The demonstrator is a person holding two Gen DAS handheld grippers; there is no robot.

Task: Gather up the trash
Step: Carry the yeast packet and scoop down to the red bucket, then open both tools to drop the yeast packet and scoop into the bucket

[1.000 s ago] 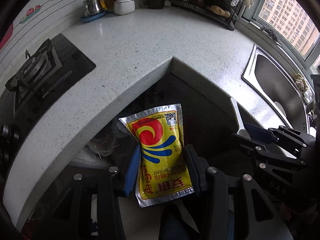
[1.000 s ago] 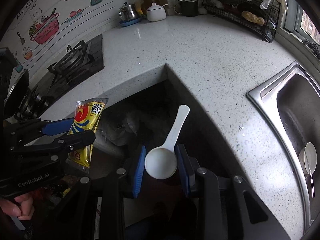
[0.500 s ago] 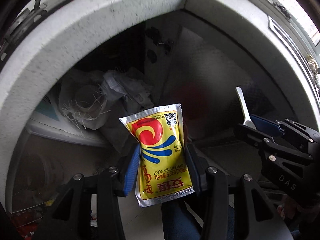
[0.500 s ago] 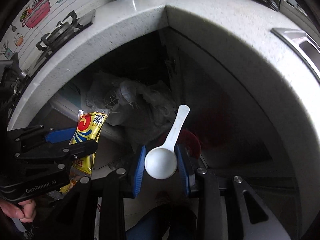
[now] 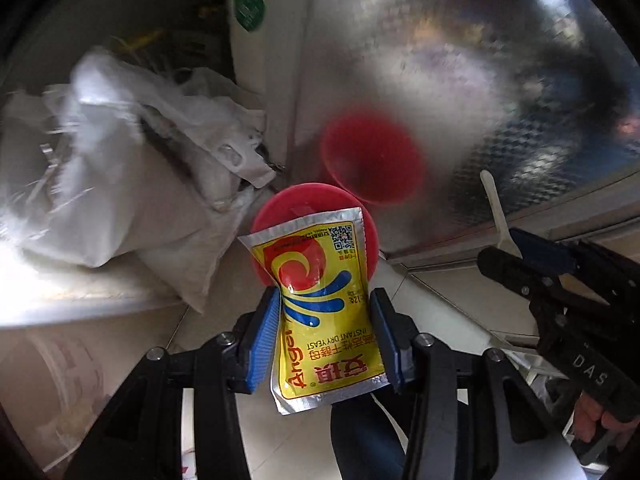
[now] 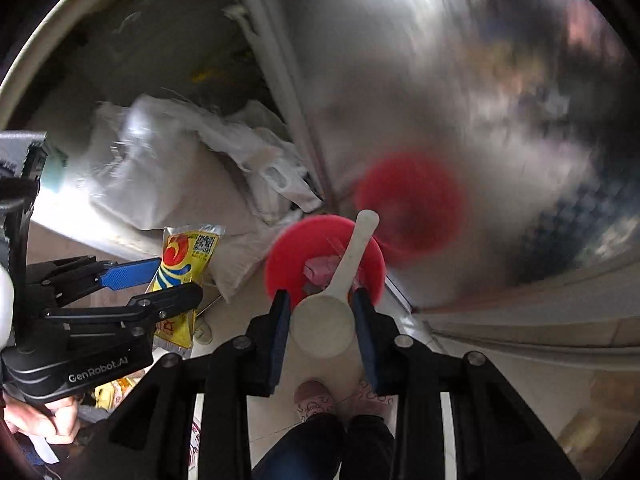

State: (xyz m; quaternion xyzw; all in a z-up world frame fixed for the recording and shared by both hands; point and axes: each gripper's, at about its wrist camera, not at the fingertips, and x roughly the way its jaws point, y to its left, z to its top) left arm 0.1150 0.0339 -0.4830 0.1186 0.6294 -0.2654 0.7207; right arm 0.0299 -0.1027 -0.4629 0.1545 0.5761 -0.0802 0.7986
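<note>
1. The yeast packet point(image 5: 324, 304) is glossy foil with crinkled silver edges.
2. The scoop point(image 6: 332, 308) looks like smooth matt white plastic.
3. The red bin point(image 6: 296, 256) is smooth plastic.
4. The panel point(image 5: 460, 80) on the right is shiny patterned metal.
5. The bags point(image 5: 120, 168) on the left are thin crumpled white plastic.
6. The finger pads point(image 5: 262, 340) are ribbed blue.

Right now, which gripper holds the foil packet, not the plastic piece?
The left gripper: its blue pads pinch the yellow yeast sachet. The right gripper is shut on the bowl of a white plastic scoop, above the red bin.
</note>
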